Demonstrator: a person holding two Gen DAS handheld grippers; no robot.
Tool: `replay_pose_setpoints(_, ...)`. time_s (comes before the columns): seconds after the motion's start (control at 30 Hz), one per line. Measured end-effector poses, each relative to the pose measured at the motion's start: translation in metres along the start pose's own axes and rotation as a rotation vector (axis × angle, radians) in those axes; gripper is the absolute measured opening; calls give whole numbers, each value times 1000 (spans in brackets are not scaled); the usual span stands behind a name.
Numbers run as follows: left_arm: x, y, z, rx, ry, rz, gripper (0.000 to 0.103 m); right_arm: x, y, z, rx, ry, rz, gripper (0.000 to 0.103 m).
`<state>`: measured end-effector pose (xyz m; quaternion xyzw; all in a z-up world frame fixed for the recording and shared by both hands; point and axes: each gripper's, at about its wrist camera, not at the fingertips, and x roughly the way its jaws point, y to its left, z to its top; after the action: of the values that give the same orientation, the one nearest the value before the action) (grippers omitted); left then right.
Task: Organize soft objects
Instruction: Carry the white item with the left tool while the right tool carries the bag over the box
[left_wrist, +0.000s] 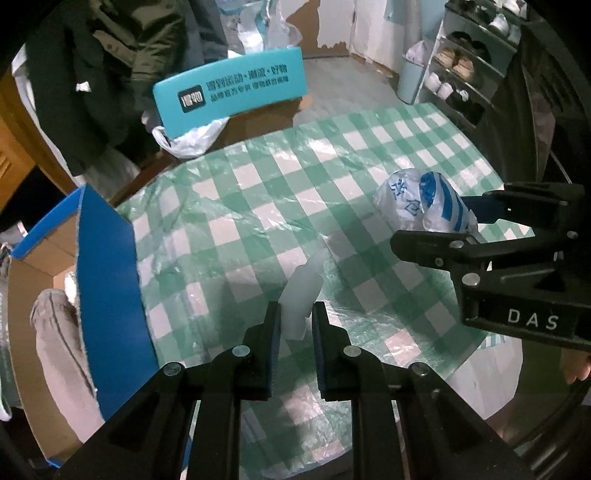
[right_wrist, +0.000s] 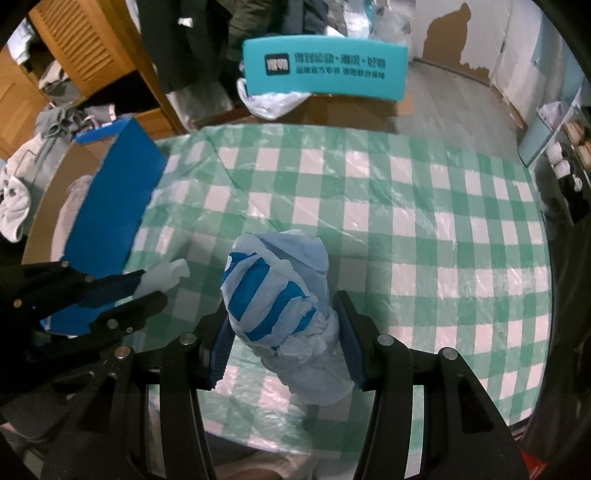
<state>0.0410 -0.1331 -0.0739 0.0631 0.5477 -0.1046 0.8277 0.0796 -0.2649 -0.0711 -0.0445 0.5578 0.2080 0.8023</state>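
Observation:
My left gripper (left_wrist: 294, 325) is shut on a small pale translucent soft piece (left_wrist: 301, 291), held just above the green checked tablecloth (left_wrist: 258, 206); the piece also shows in the right wrist view (right_wrist: 164, 277). My right gripper (right_wrist: 282, 332) is shut on a crumpled white and blue striped plastic bag (right_wrist: 277, 291), which also shows in the left wrist view (left_wrist: 428, 203). The right gripper (left_wrist: 476, 225) is to the right of the left one.
An open cardboard box with blue flaps (left_wrist: 107, 280) stands at the table's left edge, with pale clothing (left_wrist: 59, 343) inside. A teal chair back (right_wrist: 325, 70) and a plastic bag (right_wrist: 269, 101) are beyond the table. A shoe rack (left_wrist: 465, 66) stands at far right.

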Motion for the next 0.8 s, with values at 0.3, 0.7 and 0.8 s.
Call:
replay_pose_setpoints(0.3,-25,14,-3,-31,-47,11,16,-21,22,5,-36,-45,17,52)
replay_pose_setpoints(0.7,-47,42,-15,-90,-81,24,16,-22,58,20,-76,-53,29,52)
replay_pose_setpoints(0.8,-52,51,-18,-106,-90,33,16,-21,66,23,-86,-55,35,52)
